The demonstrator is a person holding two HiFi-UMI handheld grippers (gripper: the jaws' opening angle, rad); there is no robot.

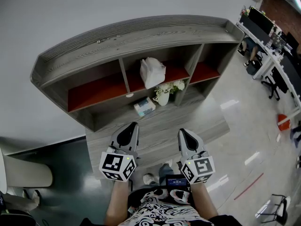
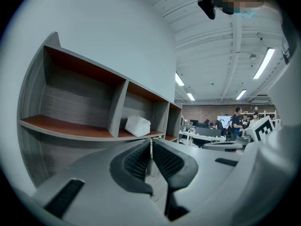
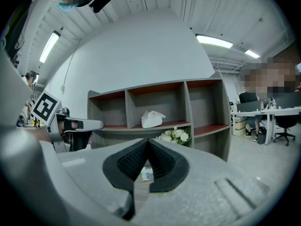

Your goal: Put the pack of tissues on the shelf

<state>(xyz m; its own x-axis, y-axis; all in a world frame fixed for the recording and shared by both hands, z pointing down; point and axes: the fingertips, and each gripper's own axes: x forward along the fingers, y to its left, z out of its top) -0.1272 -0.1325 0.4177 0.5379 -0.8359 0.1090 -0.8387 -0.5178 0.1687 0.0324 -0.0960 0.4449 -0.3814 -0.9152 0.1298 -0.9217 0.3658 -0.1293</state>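
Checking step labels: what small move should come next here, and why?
Probably open the right gripper: its jaws are shut on nothing, and the small pack lies on the desk straight ahead of it, below the shelf.

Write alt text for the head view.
The left gripper and right gripper hover side by side, jaws shut and empty, before a grey shelf unit. A white pack sits in its middle compartment; white flowers and a small packet stand below.
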